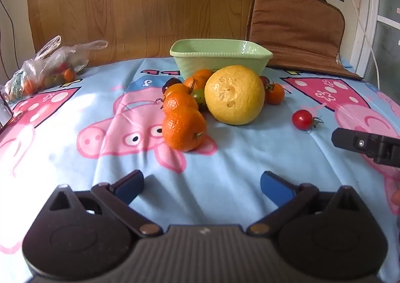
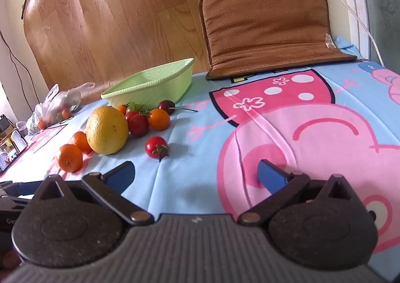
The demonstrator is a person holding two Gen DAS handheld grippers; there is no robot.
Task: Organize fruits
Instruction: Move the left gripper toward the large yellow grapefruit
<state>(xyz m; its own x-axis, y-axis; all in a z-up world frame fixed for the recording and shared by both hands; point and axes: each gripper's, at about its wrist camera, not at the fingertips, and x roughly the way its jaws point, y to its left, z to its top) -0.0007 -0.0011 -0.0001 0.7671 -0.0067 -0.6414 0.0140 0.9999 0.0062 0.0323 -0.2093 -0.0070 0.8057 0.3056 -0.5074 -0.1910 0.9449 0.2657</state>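
Observation:
A pile of fruit lies on the cartoon cloth in front of a light green bowl (image 1: 220, 56), which looks empty; the bowl also shows in the right wrist view (image 2: 155, 83). The pile has a big yellow citrus (image 1: 234, 95) (image 2: 107, 130), small oranges (image 1: 184, 128) (image 2: 70, 158) and several cherry tomatoes. One red tomato (image 1: 302, 120) (image 2: 157, 147) lies apart. My left gripper (image 1: 202, 186) is open and empty, short of the oranges. My right gripper (image 2: 196, 175) is open and empty, short of the lone tomato; its finger shows at the left wrist view's right edge (image 1: 367, 144).
A clear plastic bag of fruit (image 1: 47, 70) lies at the far left. A brown cushion (image 2: 267, 25) leans on the wall at the back right. A phone (image 2: 11, 151) lies at the left edge. A wooden board stands behind the table.

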